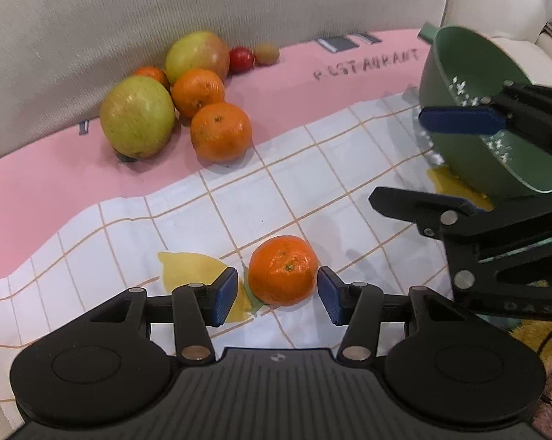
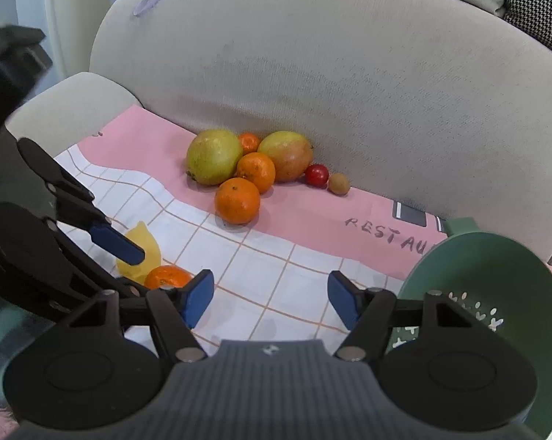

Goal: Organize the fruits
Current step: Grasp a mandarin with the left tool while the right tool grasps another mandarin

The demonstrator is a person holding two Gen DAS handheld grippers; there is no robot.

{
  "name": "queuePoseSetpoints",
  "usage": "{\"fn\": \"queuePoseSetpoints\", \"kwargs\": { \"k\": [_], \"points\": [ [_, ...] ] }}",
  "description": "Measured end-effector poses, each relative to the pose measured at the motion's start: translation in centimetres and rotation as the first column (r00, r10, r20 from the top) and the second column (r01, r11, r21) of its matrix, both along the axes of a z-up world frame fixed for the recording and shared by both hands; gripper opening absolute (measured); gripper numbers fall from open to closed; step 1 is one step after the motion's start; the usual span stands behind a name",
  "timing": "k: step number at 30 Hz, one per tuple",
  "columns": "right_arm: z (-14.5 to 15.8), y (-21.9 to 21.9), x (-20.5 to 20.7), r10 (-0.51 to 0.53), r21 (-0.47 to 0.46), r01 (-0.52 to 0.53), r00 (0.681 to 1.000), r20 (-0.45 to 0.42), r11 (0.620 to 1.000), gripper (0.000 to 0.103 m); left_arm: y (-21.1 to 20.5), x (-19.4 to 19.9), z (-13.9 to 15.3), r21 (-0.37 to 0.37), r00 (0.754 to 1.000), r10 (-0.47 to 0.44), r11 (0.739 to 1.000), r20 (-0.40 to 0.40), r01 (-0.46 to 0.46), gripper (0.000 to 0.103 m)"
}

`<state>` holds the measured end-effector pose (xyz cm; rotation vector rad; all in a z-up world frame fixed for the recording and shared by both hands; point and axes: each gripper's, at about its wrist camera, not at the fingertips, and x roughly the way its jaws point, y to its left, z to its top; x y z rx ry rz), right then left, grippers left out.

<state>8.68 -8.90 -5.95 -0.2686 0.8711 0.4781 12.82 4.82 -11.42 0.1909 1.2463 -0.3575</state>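
A lone mandarin (image 1: 283, 270) lies on the checked cloth between the open pads of my left gripper (image 1: 277, 295); the pads stand just clear of its sides. It also shows in the right wrist view (image 2: 167, 277), partly hidden behind my fingers. My right gripper (image 2: 270, 299) is open and empty over the cloth, next to a green colander (image 2: 496, 293), which also shows in the left wrist view (image 1: 470, 110). A fruit pile sits at the sofa back: two green-yellow mangoes (image 1: 137, 115) (image 1: 197, 55), three mandarins (image 1: 220, 132), a red fruit (image 1: 241, 59) and a kiwi (image 1: 265, 53).
A pink and white checked cloth (image 1: 312, 183) printed with lemons covers the sofa seat. The beige backrest (image 2: 312, 73) rises right behind the fruit pile. My right gripper (image 1: 441, 157) stands in front of the colander in the left wrist view.
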Motion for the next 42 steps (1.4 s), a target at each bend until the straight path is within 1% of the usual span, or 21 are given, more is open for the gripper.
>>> {"fn": "queuePoseSetpoints", "kwargs": {
  "k": [4, 8, 9, 10, 11, 15, 18, 21, 23, 26, 27, 32, 33, 35, 36, 42],
  "points": [
    [-0.4, -0.1, 0.4, -0.003, -0.005, 0.003, 1.0, 0.001, 1.0, 0.066, -0.1, 0.7, -1.1, -0.012, 1.0, 0.004, 1.0, -0.03, -0.004, 0.061],
    [-0.8, -0.3, 0.8, -0.011, -0.001, 0.011, 1.0, -0.001, 1.0, 0.066, 0.0, 1.1, -1.8, -0.04, 0.998, 0.01, 0.999, -0.062, -0.012, 0.062],
    [-0.8, -0.4, 0.9, -0.013, 0.003, 0.013, 1.0, -0.002, 1.0, 0.066, 0.0, 1.1, -1.9, -0.043, 0.998, 0.009, 0.999, -0.067, -0.012, 0.061],
    [-0.9, -0.4, 1.0, -0.013, 0.008, 0.013, 1.0, -0.005, 1.0, 0.066, -0.1, 1.1, -2.0, -0.045, 0.998, 0.005, 0.999, -0.069, -0.008, 0.055],
    [-1.0, -0.3, 1.1, -0.009, 0.013, 0.009, 1.0, -0.007, 1.0, 0.066, -0.2, 1.1, -2.0, -0.05, 0.997, 0.0, 0.999, -0.072, -0.004, 0.052],
    [-1.2, 0.3, 1.5, 0.018, 0.009, -0.019, 1.0, 0.009, 1.0, 0.066, 0.0, 1.0, -1.9, -0.064, 0.998, 0.013, 0.998, -0.064, -0.017, 0.05],
    [-1.3, 0.9, 2.1, 0.036, 0.007, -0.037, 0.999, 0.026, 0.999, 0.065, 0.9, 1.0, -1.1, -0.068, 0.997, 0.064, 0.995, -0.041, -0.067, 0.049],
    [-1.4, 1.6, 2.8, 0.049, 0.002, -0.049, 0.998, 0.047, 0.999, 0.065, 2.2, 1.2, 0.0, -0.052, 0.992, 0.125, 0.991, -0.003, -0.125, 0.049],
    [-1.7, 2.1, 3.5, 0.061, 0.01, -0.061, 0.997, 0.041, 0.998, 0.065, 3.6, 1.3, 0.9, -0.055, 0.983, 0.179, 0.983, 0.025, -0.178, 0.049],
    [-2.3, 3.2, 4.5, 0.072, 0.0, -0.072, 0.997, 0.039, 0.997, 0.065, 5.6, 1.6, 2.1, -0.078, 0.965, 0.256, 0.965, 0.047, -0.252, 0.049],
    [-2.5, 3.6, 4.8, 0.09, 0.006, -0.09, 0.995, 0.035, 0.996, 0.065, 6.1, 1.7, 2.5, -0.086, 0.96, 0.275, 0.959, 0.054, -0.27, 0.049],
    [-3.5, 6.6, 5.7, 0.148, -0.034, -0.146, 0.987, 0.062, 0.989, 0.065, 7.6, 2.1, 3.6, -0.101, 0.942, 0.327, 0.943, 0.076, -0.319, 0.049],
    [-3.8, 7.1, 6.0, 0.15, -0.044, -0.148, 0.987, 0.061, 0.988, 0.064, 7.7, 2.1, 3.7, -0.102, 0.941, 0.33, 0.941, 0.077, -0.322, 0.049],
    [-4.3, 7.9, 6.5, 0.15, -0.052, -0.148, 0.988, 0.045, 0.988, 0.051, 7.9, 2.0, 3.7, -0.107, 0.939, 0.336, 0.939, 0.077, -0.327, 0.049],
    [-4.6, 8.1, 6.9, 0.144, -0.056, -0.142, 0.989, 0.038, 0.988, 0.049, 7.9, 2.0, 3.7, -0.109, 0.938, 0.337, 0.938, 0.076, -0.329, 0.049],
    [-5.4, 8.9, 7.9, 0.126, -0.073, -0.124, 0.992, 0.02, 0.99, 0.048, 8.2, 1.7, 3.4, -0.115, 0.933, 0.352, 0.932, 0.068, -0.343, 0.049]
  ]
}}
